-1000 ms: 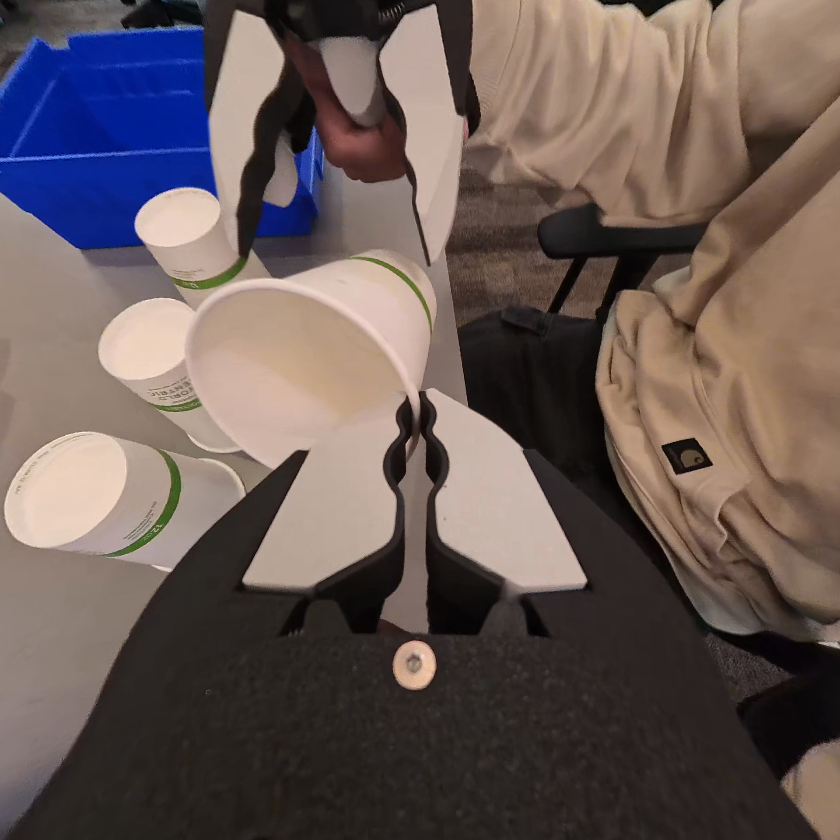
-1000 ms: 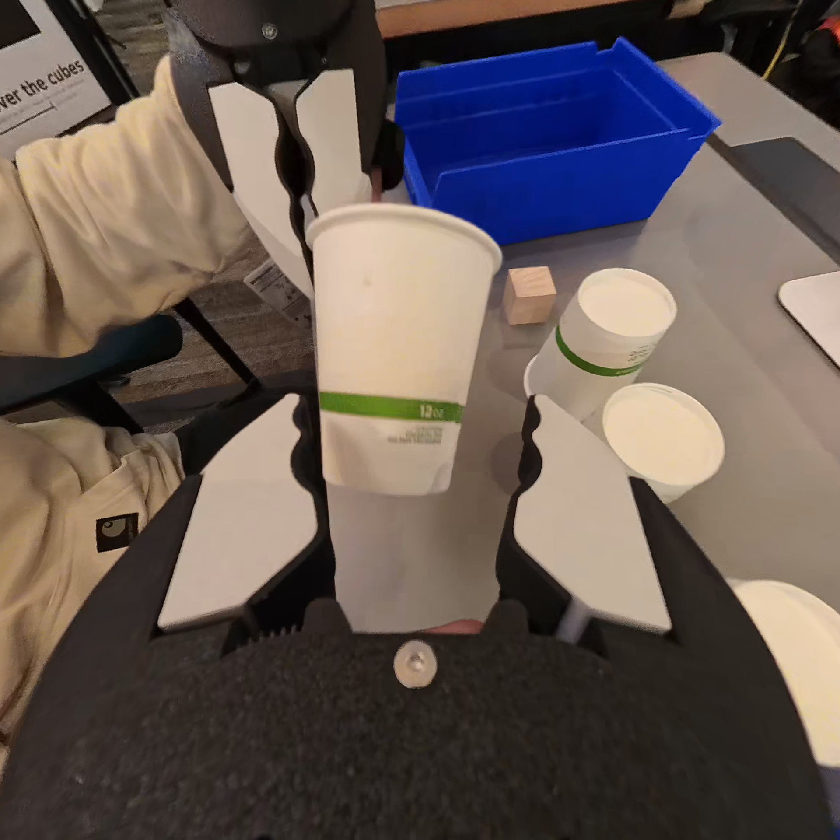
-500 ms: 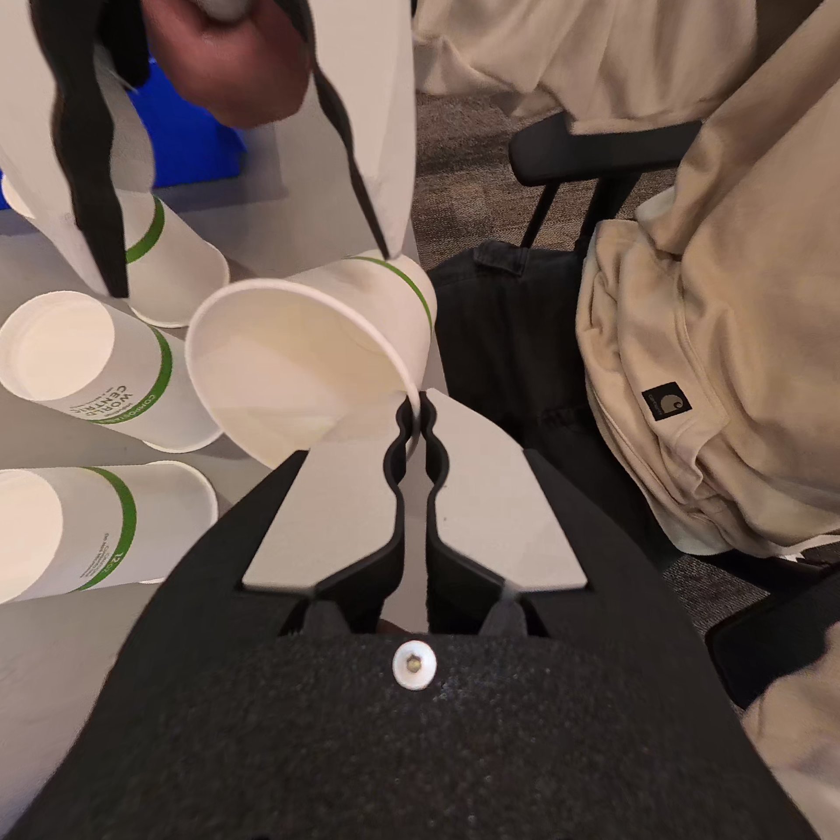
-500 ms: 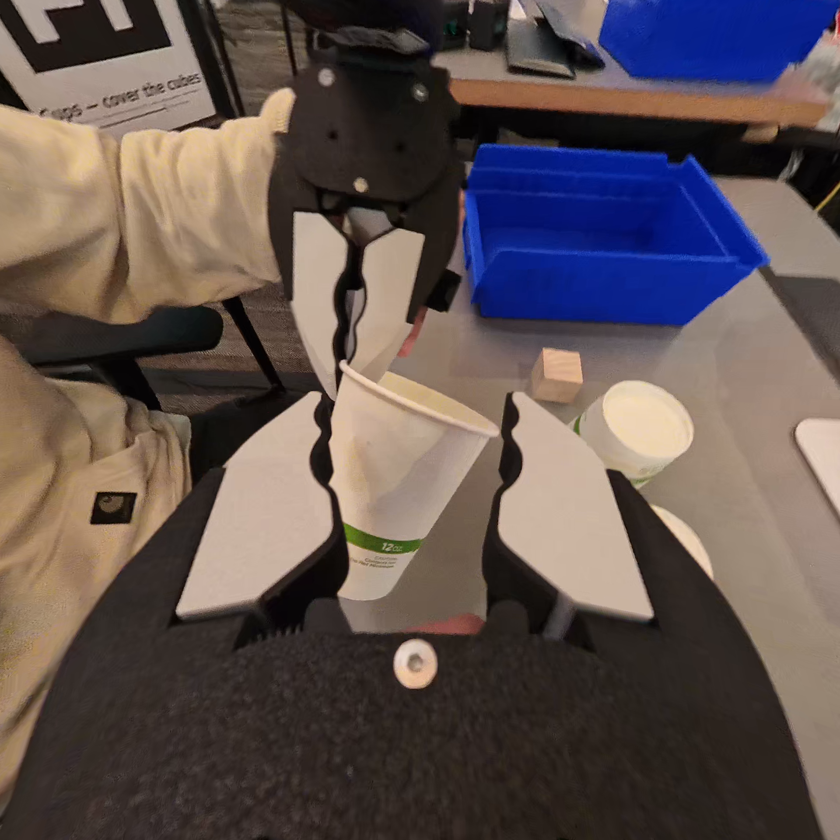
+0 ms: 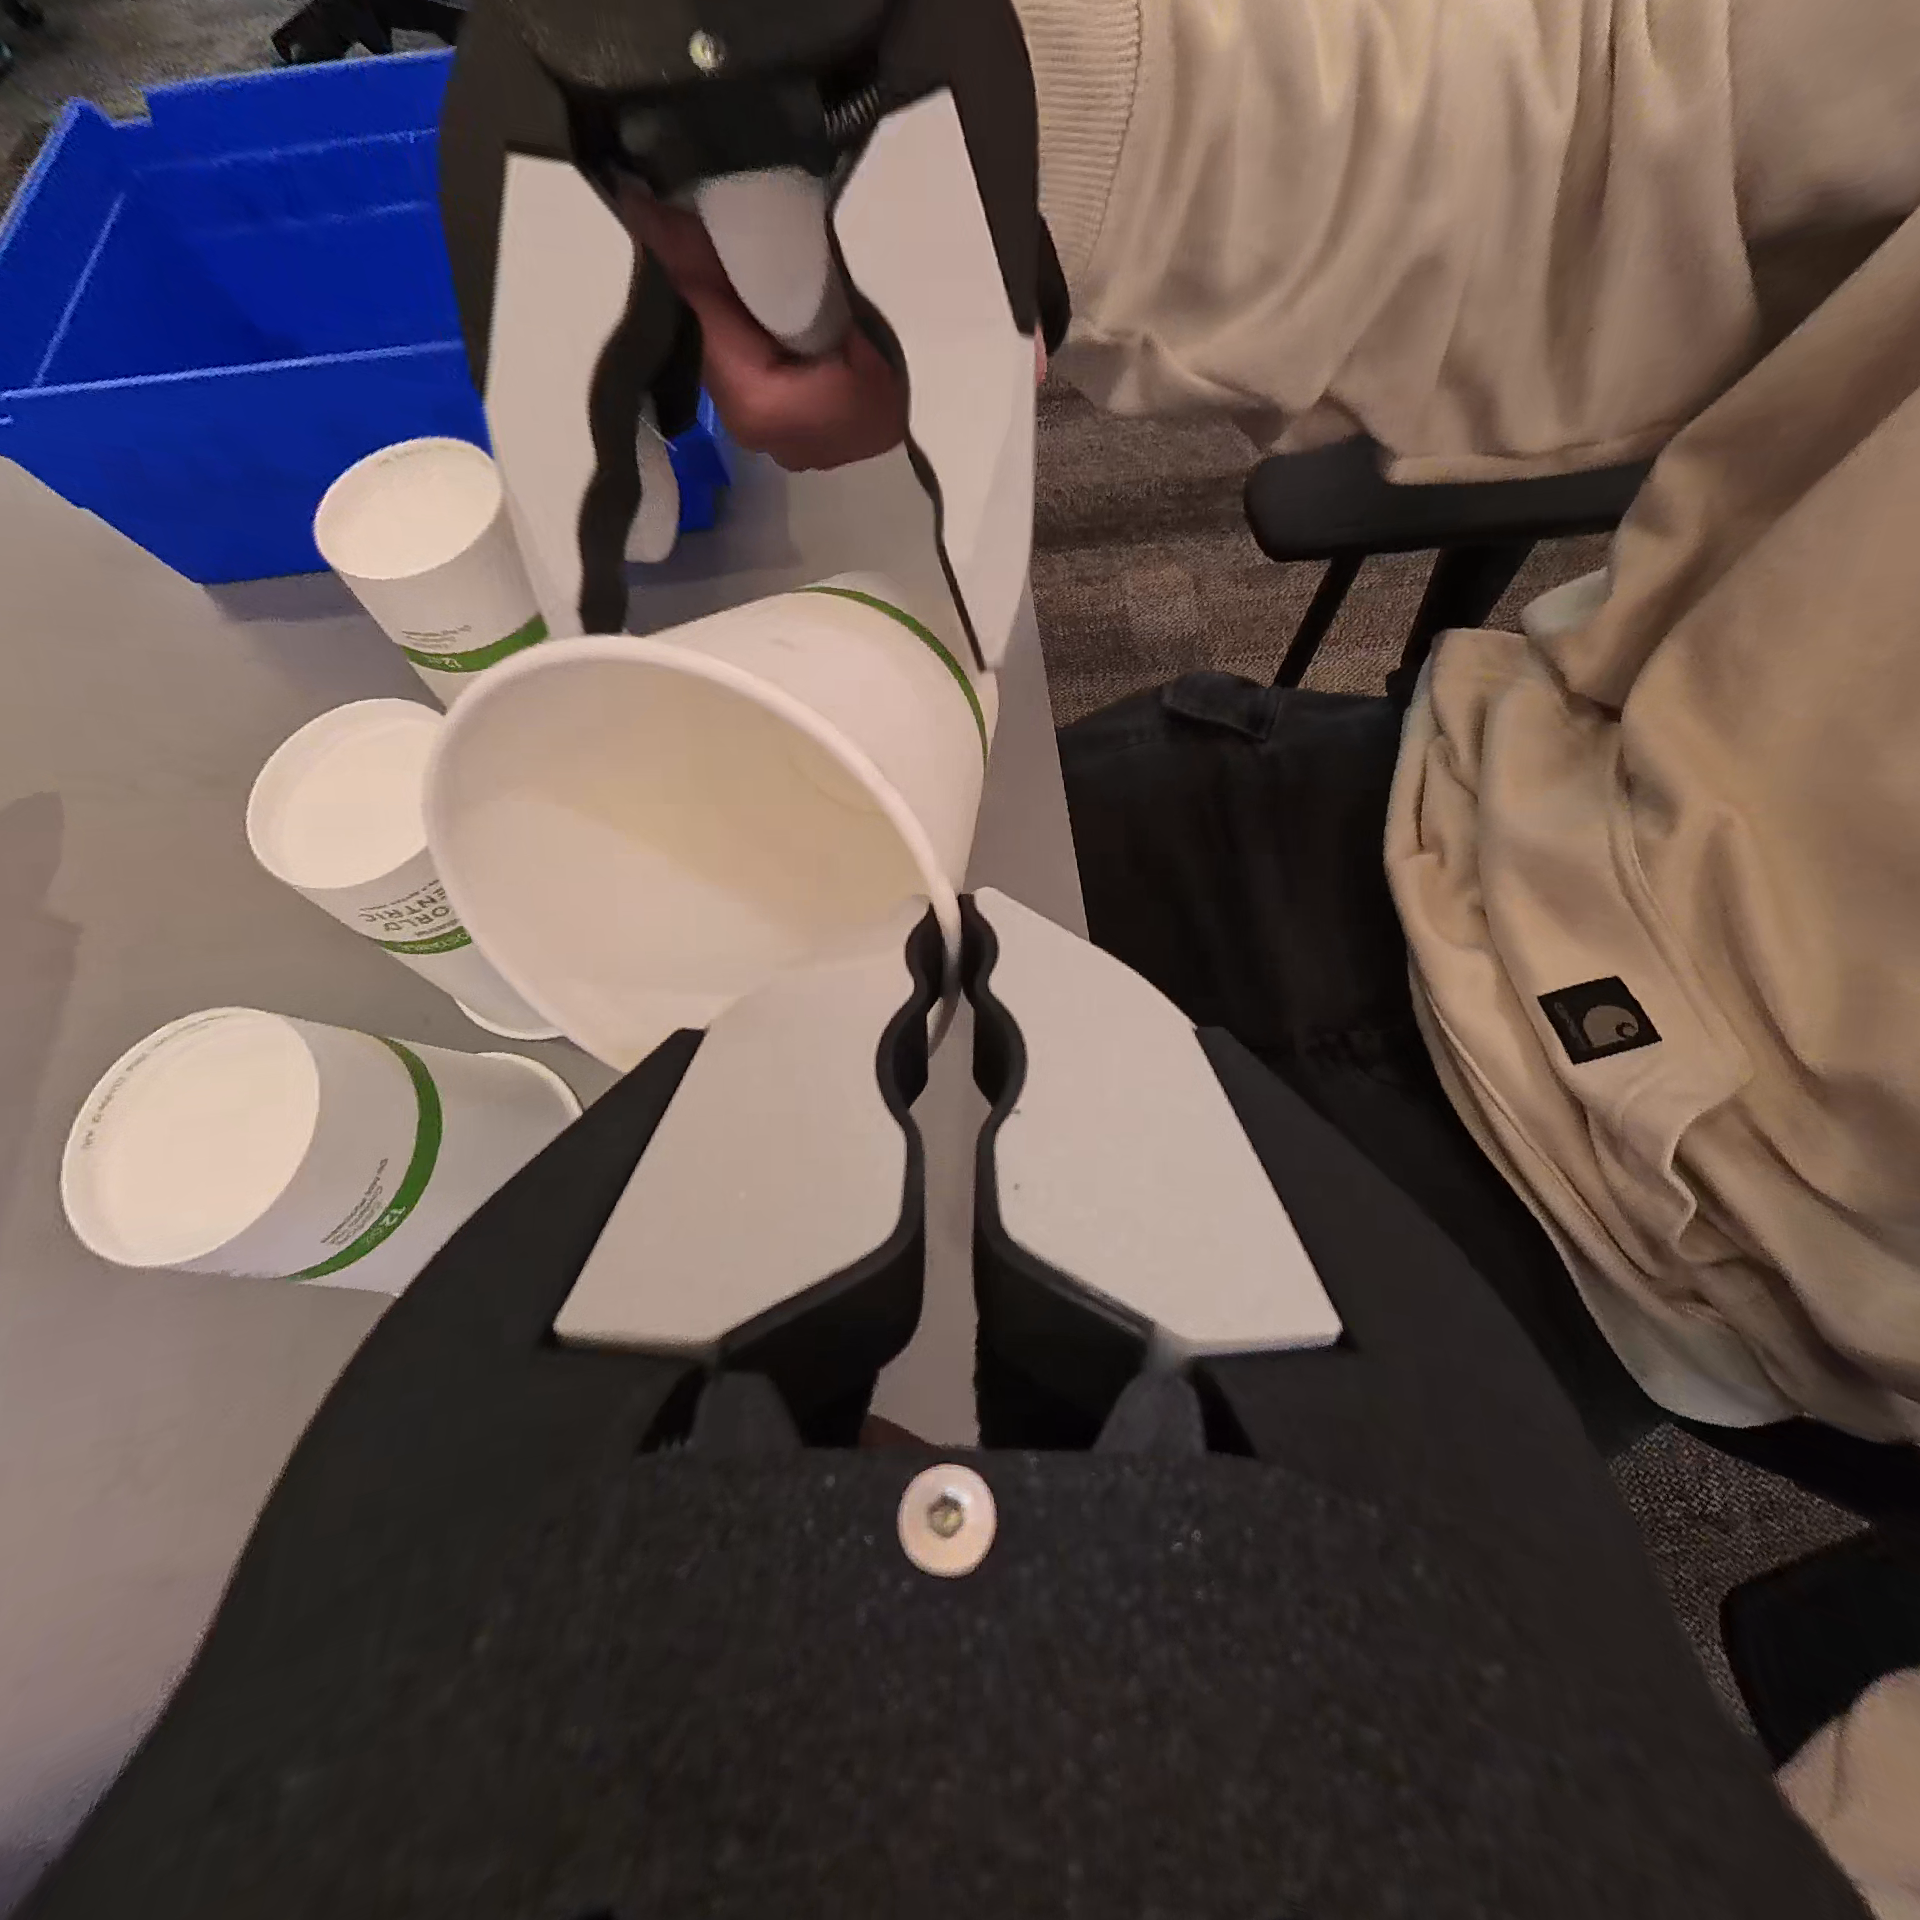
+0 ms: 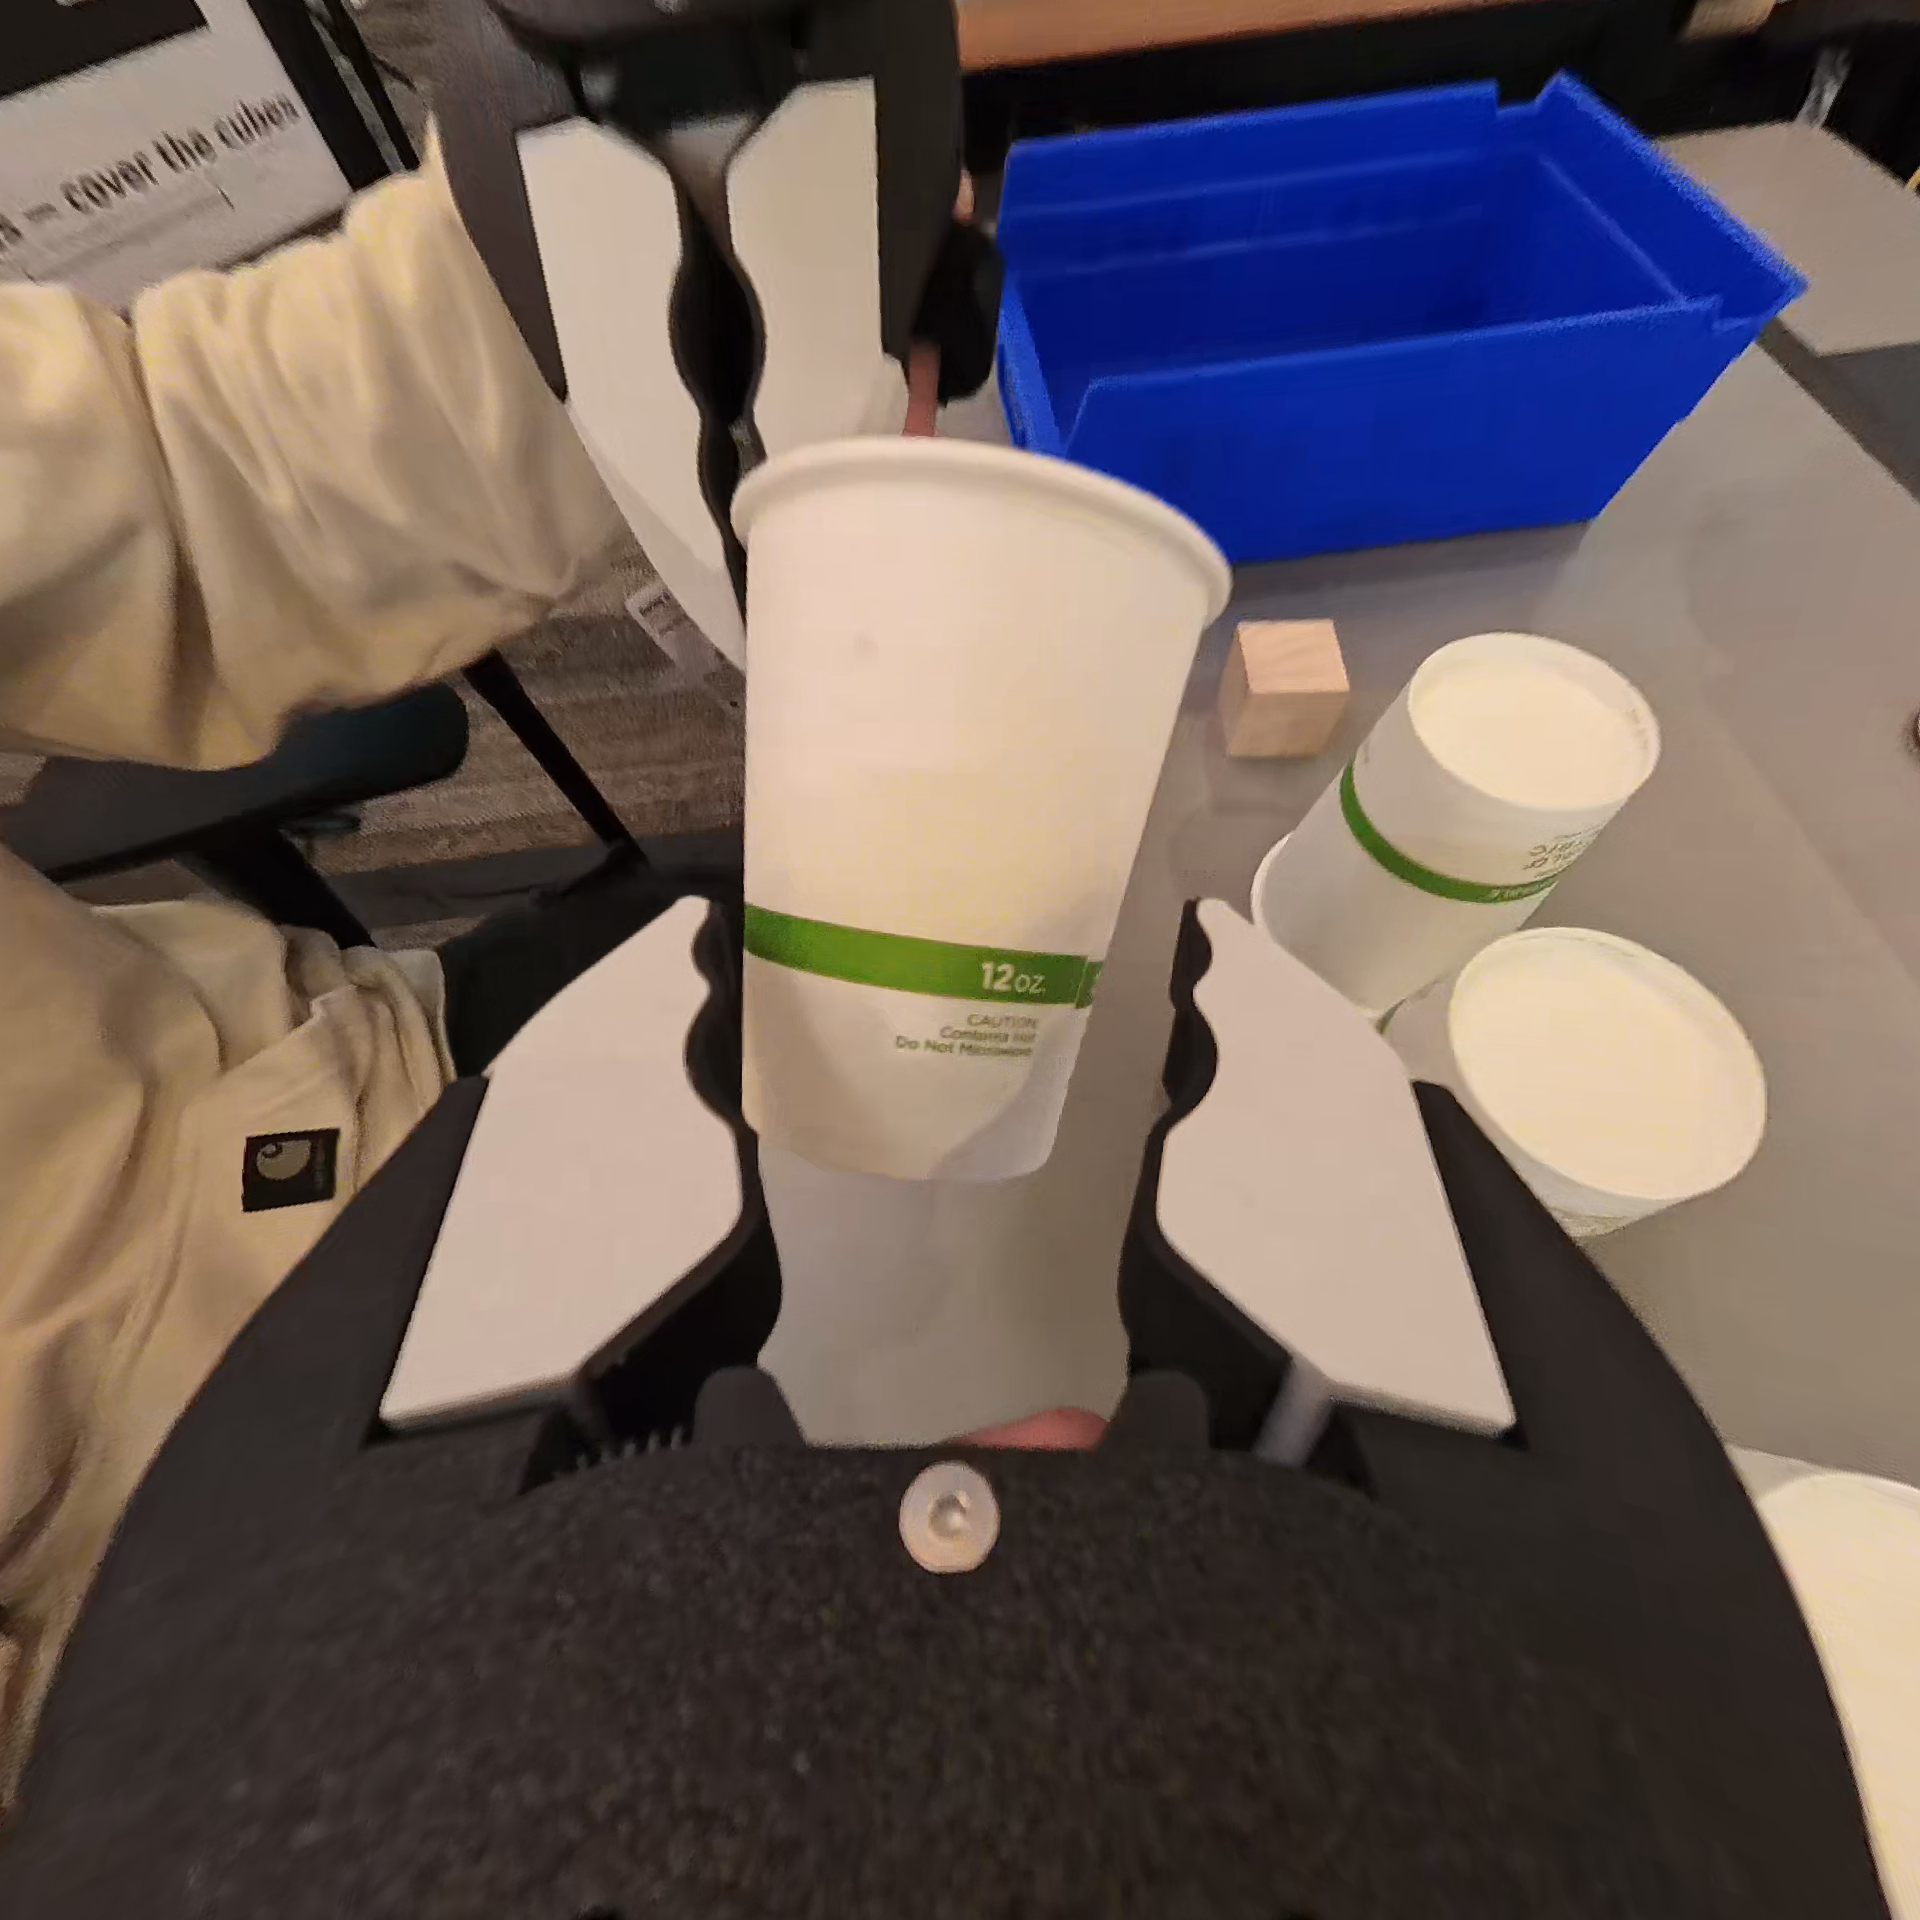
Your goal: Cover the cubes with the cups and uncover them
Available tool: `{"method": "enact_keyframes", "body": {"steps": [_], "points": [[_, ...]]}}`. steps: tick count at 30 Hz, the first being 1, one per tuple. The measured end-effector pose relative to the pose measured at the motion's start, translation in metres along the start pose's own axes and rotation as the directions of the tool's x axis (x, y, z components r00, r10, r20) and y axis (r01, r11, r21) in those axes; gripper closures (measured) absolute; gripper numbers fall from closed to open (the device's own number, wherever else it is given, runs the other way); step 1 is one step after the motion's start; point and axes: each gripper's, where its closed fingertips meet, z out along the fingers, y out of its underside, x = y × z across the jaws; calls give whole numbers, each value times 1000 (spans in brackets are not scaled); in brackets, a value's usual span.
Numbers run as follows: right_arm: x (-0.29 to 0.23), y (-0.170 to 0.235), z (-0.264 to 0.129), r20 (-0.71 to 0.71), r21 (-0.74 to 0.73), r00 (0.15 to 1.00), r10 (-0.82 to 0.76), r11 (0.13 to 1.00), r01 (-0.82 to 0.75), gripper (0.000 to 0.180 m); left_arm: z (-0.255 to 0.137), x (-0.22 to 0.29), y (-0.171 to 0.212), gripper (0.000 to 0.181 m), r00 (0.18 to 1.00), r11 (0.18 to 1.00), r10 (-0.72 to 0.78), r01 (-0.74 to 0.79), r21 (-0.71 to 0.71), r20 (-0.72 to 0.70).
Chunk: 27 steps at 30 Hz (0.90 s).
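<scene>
The left tongs (image 5: pixel 951 935) are pinched nearly closed on the rim of one white paper cup (image 5: pixel 707 821) with a green band. The cup hangs in the air above the edge of the grey desk (image 5: pixel 145 665), mouth towards the left camera. In the right wrist view the same cup (image 6: pixel 956 821) appears mouth-up, hanging from its rim.

The right tongs (image 6: pixel 951 997) are spread wide, one finger on each side of the cup's lower part. They do not grip it; whether the fingers touch its sides is unclear.

Counting cups: four show in the left wrist view. Besides the held one, three stand upside down on the desk: a far cup (image 5: pixel 436 566), a middle cup (image 5: pixel 364 852) and a near cup (image 5: pixel 249 1148).

Counting cubes: one pale wooden cube (image 6: pixel 1283 686) lies uncovered on the desk, between the held cup and an upside-down cup (image 6: pixel 1455 810). Any cubes under the upside-down cups are hidden.

One blue plastic bin (image 6: pixel 1382 312) sits at the back of the desk. One person in a cream sweatshirt (image 5: pixel 1662 727) sits beside the desk on a black chair (image 5: pixel 1434 499).
</scene>
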Motion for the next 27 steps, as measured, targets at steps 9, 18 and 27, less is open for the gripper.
{"method": "enact_keyframes", "body": {"steps": [9, 18, 27], "points": [[-8, 2, 27, 87, -150, 996, 34, 989, -21, 96, 16, 9, 10, 178, 997, 985, 38, -49, -167, -72], [1, 12, 22, 9, 1, 993, 115, 993, -115, 105, 22, -2, -4, 167, 1000, 998, 24, -24, -54, -5], [30, 70, -53, -424, 329, 839, 341, 921, -208, 103, -39, -34, -17, 122, 932, 826, -307, 162, 540, 190]]}}
